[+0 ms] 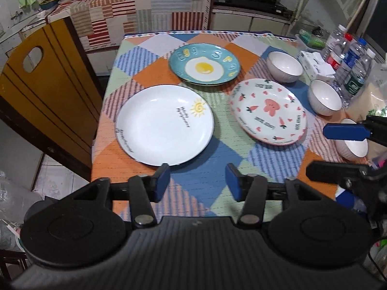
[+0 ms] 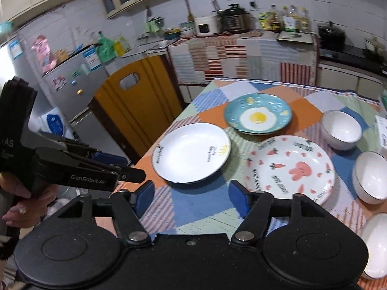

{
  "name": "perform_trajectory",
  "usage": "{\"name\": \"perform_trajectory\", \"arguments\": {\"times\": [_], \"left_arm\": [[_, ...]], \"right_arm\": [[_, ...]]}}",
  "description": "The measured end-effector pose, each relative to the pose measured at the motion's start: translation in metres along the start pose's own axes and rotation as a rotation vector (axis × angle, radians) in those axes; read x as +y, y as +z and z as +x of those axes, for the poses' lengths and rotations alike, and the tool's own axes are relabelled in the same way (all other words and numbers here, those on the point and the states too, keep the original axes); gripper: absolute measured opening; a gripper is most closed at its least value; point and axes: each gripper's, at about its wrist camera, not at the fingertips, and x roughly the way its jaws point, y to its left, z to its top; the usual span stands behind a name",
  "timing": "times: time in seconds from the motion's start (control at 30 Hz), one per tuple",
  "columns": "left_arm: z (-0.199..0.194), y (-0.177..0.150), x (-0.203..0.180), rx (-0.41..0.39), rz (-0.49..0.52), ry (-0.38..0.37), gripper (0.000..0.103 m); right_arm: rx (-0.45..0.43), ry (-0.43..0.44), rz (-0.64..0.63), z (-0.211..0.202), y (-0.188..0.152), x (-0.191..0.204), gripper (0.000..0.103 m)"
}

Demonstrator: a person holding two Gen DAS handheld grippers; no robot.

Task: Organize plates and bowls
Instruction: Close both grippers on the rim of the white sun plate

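While both claws, left (image 1: 197,181) and right (image 2: 192,199), hang spread and empty, I see plates (image 1: 165,123) and bowls (image 1: 285,66) unstacked across the tabletop (image 1: 205,193).

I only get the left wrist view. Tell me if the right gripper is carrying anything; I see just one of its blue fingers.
Observer: The right wrist view shows the right gripper with both pads apart and nothing between them.
Operator: Report on the nearest bowl. That finger covers part of it here.
Observer: The nearest bowl stands upright, clear of the rabbit plate. What shows of its inside is plain white, though the frame cuts it off.
Operator: Say what stands left of the yellow board.
Observer: Beyond the yellow board there is a fridge with stickers and magnets on it.
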Motion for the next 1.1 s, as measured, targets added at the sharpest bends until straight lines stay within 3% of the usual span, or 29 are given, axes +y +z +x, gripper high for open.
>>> {"name": "perform_trajectory", "arguments": {"times": [0.27, 0.4, 0.57, 0.73, 0.9, 1.1], "left_arm": [[0.034, 0.002, 0.042, -0.035, -0.018, 0.054, 0.086], [0.069, 0.006, 0.066, -0.001, 0.003, 0.115, 0.087], [0.102, 0.011, 0.086, 0.055, 0.012, 0.100, 0.087], [0.128, 0.012, 0.101, 0.085, 0.020, 0.061, 0.087], [0.150, 0.020, 0.125, 0.114, -0.079, -0.036, 0.080], [0.172, 0.024, 0.134, 0.131, -0.109, -0.067, 0.045]], "right_arm": [[-0.090, 0.033, -0.073, 0.048, -0.005, 0.009, 0.086], [-0.072, 0.045, -0.118, 0.089, -0.008, 0.002, 0.086], [-0.052, -0.011, -0.111, 0.136, -0.013, -0.005, 0.086], [-0.031, -0.013, -0.035, 0.169, -0.017, -0.016, 0.084], [-0.012, -0.004, 0.005, 0.187, -0.022, -0.018, 0.075], [0.045, -0.029, 0.015, 0.202, -0.019, -0.019, 0.068]]}}
